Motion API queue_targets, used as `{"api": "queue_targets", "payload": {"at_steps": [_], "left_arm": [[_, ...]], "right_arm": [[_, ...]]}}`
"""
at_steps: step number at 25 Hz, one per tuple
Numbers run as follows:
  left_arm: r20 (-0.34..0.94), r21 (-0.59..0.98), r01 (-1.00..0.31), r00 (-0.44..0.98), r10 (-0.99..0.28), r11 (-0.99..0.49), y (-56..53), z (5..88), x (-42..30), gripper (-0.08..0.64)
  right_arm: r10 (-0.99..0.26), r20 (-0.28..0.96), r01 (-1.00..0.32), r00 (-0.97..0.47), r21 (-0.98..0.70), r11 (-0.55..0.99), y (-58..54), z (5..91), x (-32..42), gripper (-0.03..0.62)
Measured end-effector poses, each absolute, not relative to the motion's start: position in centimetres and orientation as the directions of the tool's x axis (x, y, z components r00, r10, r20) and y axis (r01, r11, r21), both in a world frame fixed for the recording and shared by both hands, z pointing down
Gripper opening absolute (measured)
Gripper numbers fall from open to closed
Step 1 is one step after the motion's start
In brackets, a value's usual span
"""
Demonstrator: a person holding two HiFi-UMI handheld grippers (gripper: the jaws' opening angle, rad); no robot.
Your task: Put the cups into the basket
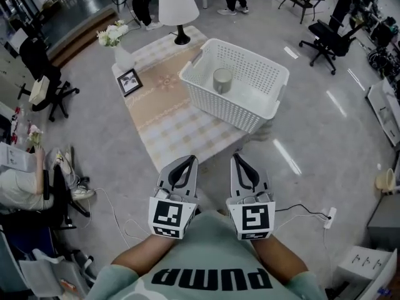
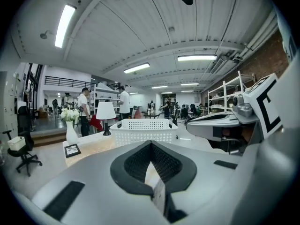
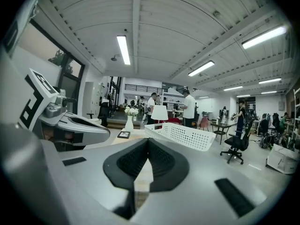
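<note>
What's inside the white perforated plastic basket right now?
One grey cylindrical cup stands upright in the white perforated plastic basket. The near wall hides a strip of floor just behind it.

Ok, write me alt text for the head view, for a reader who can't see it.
A white perforated plastic basket, on a low table with a beige checked cloth, holds one grey cylindrical cup. At the bottom of the view, the left gripper and right gripper are both shut and empty.
</note>
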State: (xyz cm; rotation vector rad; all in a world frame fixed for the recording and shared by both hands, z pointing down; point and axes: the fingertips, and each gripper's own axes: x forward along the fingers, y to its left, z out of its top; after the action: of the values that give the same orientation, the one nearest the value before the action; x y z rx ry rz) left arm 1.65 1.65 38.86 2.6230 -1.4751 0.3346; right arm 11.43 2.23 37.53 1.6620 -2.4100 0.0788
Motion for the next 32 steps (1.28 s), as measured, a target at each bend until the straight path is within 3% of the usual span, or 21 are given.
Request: {"api": "queue_targets", "payload": {"at_steps": [10,23,32], "left_arm": [[0.275,-0.022,-0.895,0.422,-0.864,-0.445,6.6,39.7,3.0,0.002],[0.252,-0.022,-0.887,0.442,-0.861,-0.462,9.5,39.9,-0.3,0.002],[0.249,-0.009,-0.873,0.471,-0.847,-0.488,10.4,40.1,-2.7,0.002]], "right_arm": [[-0.891,0.174,-0.894,-0.420,0.091,0.439,6.6,37.5,13.1,0.014],[-0.894,0.246,-0.906,-0.374,0.109,0.409,11.1,39.9,10.0,0.012],[-0.905,0.230,-0.914,-0.358,0.114,0.390,11.9,39.7,7.2,0.011]]}}
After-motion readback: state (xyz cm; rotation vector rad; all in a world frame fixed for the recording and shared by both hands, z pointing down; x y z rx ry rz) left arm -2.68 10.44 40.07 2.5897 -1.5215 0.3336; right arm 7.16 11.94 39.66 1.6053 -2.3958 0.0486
